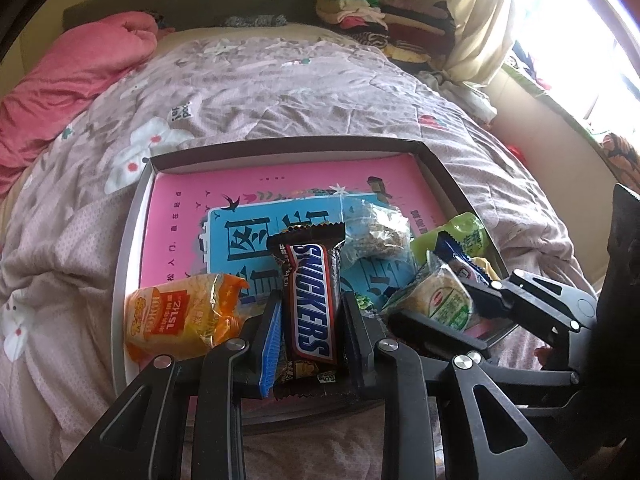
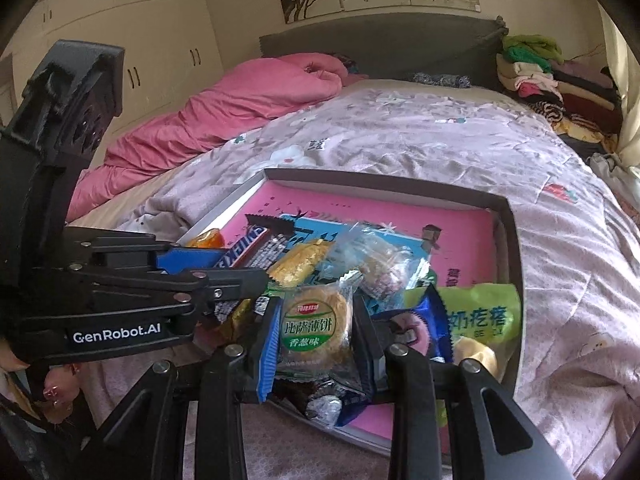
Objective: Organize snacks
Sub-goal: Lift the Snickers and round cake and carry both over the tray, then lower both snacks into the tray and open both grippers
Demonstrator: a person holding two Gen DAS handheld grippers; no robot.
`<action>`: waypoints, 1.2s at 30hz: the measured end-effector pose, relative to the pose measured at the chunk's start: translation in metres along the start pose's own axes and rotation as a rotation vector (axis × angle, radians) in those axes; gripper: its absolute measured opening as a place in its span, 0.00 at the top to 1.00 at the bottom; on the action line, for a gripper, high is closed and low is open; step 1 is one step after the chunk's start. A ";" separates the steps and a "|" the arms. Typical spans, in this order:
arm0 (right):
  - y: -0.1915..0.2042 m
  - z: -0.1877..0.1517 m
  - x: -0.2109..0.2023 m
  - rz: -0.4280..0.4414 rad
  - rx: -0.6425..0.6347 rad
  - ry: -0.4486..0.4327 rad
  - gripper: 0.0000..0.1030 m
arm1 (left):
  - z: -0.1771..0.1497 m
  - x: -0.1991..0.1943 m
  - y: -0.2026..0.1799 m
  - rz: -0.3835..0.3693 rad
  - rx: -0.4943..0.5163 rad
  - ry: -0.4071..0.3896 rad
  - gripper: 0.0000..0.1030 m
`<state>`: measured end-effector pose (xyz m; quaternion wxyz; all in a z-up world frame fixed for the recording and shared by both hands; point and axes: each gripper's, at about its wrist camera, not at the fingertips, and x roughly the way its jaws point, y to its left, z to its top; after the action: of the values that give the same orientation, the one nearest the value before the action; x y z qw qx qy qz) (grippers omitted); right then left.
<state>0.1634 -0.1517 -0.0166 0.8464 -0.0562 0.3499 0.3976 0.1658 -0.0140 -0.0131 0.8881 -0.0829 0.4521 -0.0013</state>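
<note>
**Two hand-held grippers each pinching a snack over a box on a bed**

A shallow open box point(image 1: 434, 160) with a pink printed floor lies on a bed covered by a mauve flowered quilt point(image 1: 280, 92); a pink blanket point(image 1: 76, 76) is bunched at the far left, and folded clothes point(image 1: 360, 8) are stacked by the headboard.

The left gripper point(image 1: 310, 332) has its fingers pressed against both long sides of a Snickers bar point(image 1: 310, 300), holding it lengthwise above the near edge of the box; an orange snack packet point(image 1: 180, 316) lies just beside it on the left, inside the box; a clear packet of pale pieces point(image 1: 376, 232) lies further in.

The right gripper point(image 2: 316, 340) pinches a round cracker in a clear wrapper with a green label point(image 2: 316, 324), over the near part of the box; a green packet point(image 2: 480, 316) and a dark blue packet point(image 2: 424, 320) lie just to its right; a gold-wrapped snack point(image 2: 300, 260) lies beyond it.

The two grippers are close together, side by side.
</note>
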 end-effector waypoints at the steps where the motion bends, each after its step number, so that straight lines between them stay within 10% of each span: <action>1: 0.001 0.000 0.001 0.005 -0.001 0.004 0.67 | 0.000 0.000 0.000 0.000 -0.001 0.000 0.72; 36: 0.001 -0.007 -0.020 -0.067 -0.041 0.013 0.61 | -0.002 0.005 -0.002 -0.040 0.006 0.038 0.72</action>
<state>0.1503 -0.1664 -0.0096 0.8555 -0.0882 0.3452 0.3757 0.1674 -0.0170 -0.0182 0.8795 -0.0893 0.4670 -0.0218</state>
